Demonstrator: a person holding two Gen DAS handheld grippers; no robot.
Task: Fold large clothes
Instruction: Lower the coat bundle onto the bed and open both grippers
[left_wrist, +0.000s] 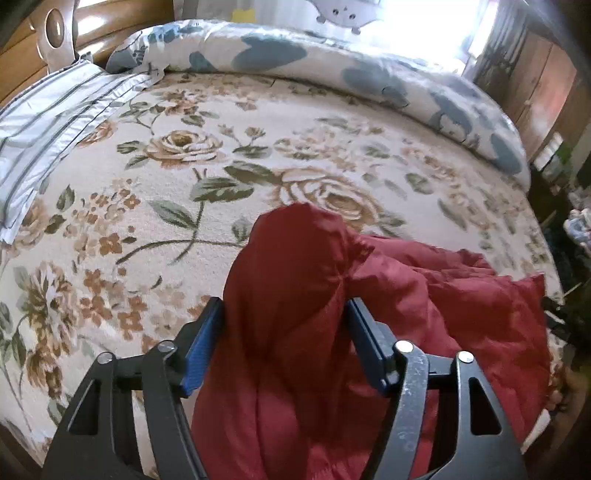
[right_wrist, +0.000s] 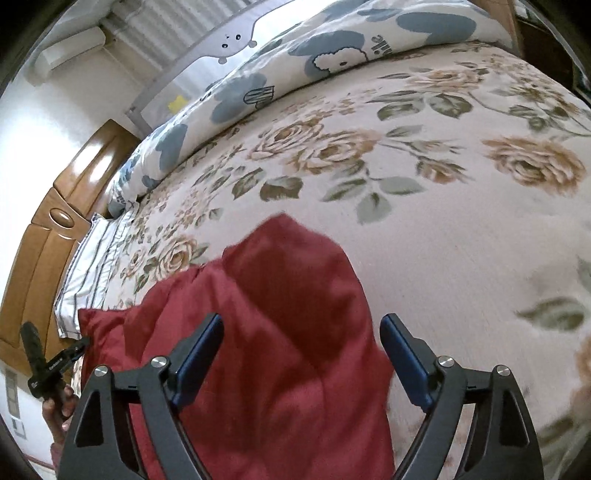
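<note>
A puffy dark red garment (left_wrist: 443, 295) lies on the flowered bed cover (left_wrist: 166, 229) near its front edge. In the left wrist view a raised bulge of it fills the gap of my left gripper (left_wrist: 286, 306), and both blue pads press on the cloth. In the right wrist view the red garment (right_wrist: 295, 277) spreads under and between the fingers of my right gripper (right_wrist: 303, 321). Those jaws stand wide, and the right pad (right_wrist: 402, 354) is clear of the cloth. At the left edge of that view a hand (right_wrist: 59, 410) holds the other gripper's black body.
A rolled white-and-blue duvet (left_wrist: 332, 66) runs along the far side of the bed. A striped pillow (left_wrist: 44, 122) lies by the wooden headboard (right_wrist: 44, 229). A wooden cupboard (left_wrist: 535, 81) and dark clutter stand past the bed's right edge.
</note>
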